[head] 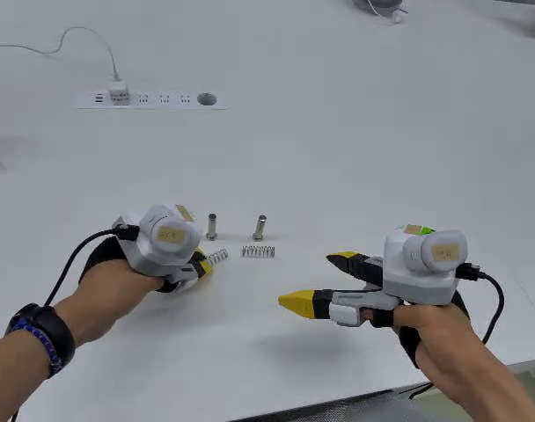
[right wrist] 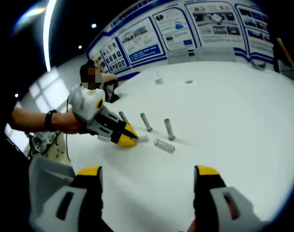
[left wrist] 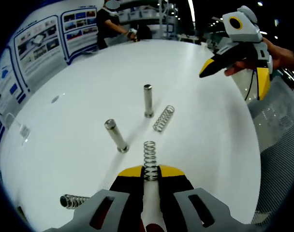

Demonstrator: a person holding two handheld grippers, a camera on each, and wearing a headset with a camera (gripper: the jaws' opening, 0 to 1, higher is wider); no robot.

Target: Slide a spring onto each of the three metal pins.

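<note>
A white table (head: 355,158) was backed by blue-and-white wall posters (right wrist: 185,24); a white power strip (head: 151,99) lay far off. A coiled steel spring (left wrist: 149,157) was pinched in the closed left hand-held gripper (left wrist: 149,170), near two upright grey metal pins (head: 212,226). Another loose spring (head: 258,251) lay beside them. The right hand-held gripper (right wrist: 147,176) was held wide open, empty.

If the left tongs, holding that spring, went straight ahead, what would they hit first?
Probably the farther upright pin, dead ahead of the left tongs; the held spring would narrowly pass the loose spring. Depth is unclear.
</note>
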